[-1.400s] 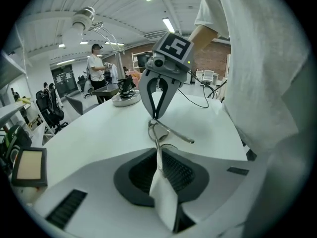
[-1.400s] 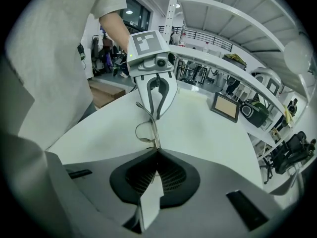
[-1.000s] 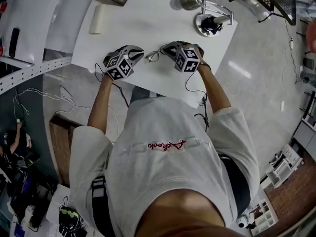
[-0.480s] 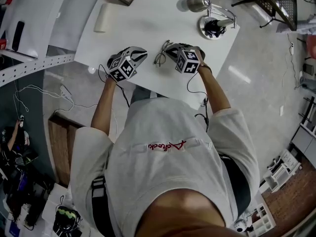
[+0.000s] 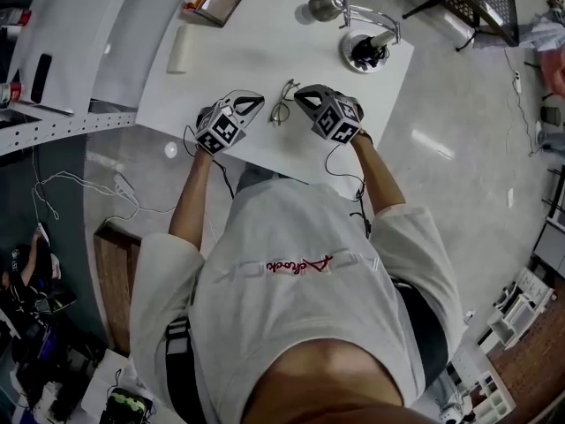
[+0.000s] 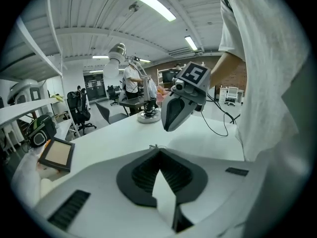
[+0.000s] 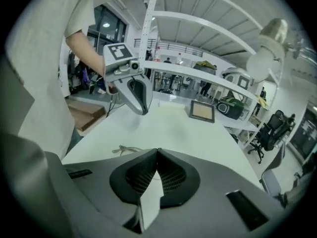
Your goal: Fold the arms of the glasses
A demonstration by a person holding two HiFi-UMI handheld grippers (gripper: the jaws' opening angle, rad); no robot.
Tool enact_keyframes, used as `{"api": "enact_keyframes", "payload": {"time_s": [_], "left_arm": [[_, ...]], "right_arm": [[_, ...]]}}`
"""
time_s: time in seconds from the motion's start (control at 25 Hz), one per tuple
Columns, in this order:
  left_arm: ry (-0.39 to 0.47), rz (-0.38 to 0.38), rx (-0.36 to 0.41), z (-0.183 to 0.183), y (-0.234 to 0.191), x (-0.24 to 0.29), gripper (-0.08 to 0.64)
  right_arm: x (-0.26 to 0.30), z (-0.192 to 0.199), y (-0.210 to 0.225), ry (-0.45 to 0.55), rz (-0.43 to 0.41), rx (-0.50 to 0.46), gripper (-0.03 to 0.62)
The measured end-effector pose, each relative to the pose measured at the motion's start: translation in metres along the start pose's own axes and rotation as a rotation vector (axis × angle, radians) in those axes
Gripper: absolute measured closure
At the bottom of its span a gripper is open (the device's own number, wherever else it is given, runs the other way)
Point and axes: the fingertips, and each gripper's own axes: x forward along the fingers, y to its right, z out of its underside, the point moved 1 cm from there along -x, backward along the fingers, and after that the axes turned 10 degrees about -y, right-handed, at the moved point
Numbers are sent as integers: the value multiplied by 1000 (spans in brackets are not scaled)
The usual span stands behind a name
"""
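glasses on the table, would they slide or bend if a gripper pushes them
The glasses look thin and wire-framed, so they are probably light and apt to skid on the smooth white table at a nudge. Such slender wire would likely flex or fold under a pinch rather than stay rigid.

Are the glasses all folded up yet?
Nearly, it seems. The glasses lie flat on the table, arms apparently tucked in, though too small to be sure. The left gripper and right gripper sit shut beside them, seemingly holding nothing. Left: perhaps only a check.

Bright overhead light, fisheye-warped edges
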Motion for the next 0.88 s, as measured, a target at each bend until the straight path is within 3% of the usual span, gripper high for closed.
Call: {"api": "enact_keyframes", "payload": {"time_s": [0.12, 0.24, 0.32, 0.6, 0.88], "left_arm": [[59, -25, -61, -17, -5, -7, 531], [158, -40, -195, -33, -4, -15, 531], [235, -49, -290, -42, -2, -22, 531], [505, -106, -551, -57, -3, -40, 531], [557, -105, -561, -59, 8, -46, 532]], "right_arm": [[-21, -13, 14, 135, 69, 153, 580], [-46, -21, 17, 266, 120, 303, 580], [-59, -25, 14, 325, 146, 354, 580], [-82, -27, 15, 564, 141, 590, 580], [-98, -35, 11, 598, 211, 584, 580]]}}
